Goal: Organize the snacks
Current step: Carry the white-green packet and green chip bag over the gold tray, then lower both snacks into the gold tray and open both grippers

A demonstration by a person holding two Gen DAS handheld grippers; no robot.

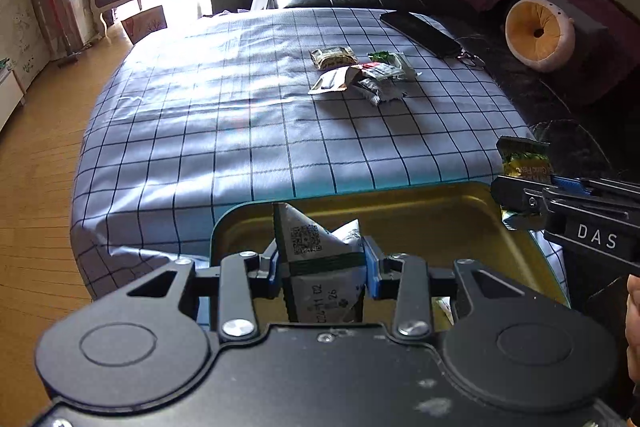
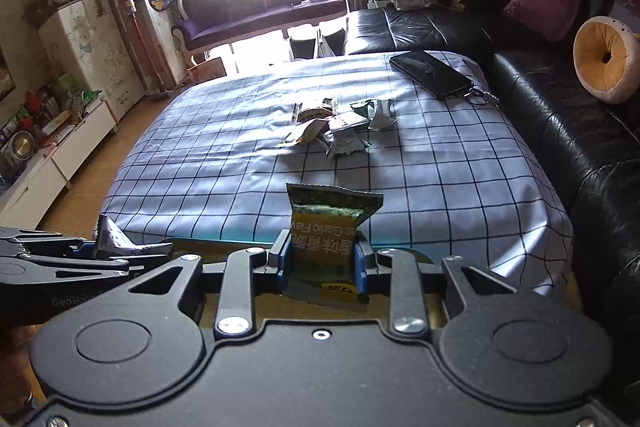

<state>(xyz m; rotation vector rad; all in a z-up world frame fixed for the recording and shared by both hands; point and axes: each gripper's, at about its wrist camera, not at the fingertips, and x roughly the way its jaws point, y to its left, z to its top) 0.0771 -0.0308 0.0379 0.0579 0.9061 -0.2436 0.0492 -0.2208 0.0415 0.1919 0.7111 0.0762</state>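
A white triangular snack packet with a printed QR code (image 1: pixel 320 251) is clamped between the blue pads of the left gripper (image 1: pixel 322 263). A green-and-yellow garlic-flavour snack packet (image 2: pixel 326 239) is pinched in the same way by the right gripper (image 2: pixel 324 263). On both, the jaws are narrowed onto the packet, not fully shut.

Both packets are held over or just beside the gold-lined metal tin with a teal rim (image 1: pixel 420 211), which sits at the near edge of the blue checked cloth (image 1: pixel 240 115). The step in hand is judged to be dropping the packets into the tin. Each packet is best carried well inside the rim before the jaws are widened, with the two grippers kept apart so that neither release is knocked. Release low is advised, as light foil packets can bounce out.

Counts: two packets held, one per gripper. A loose pile of snack packets (image 1: pixel 360 75) is left mid-cloth, about five, exact count not clear owing to overlap. One tin. One black phone (image 2: pixel 434 73) lies at the far corner, well apart from the pile.
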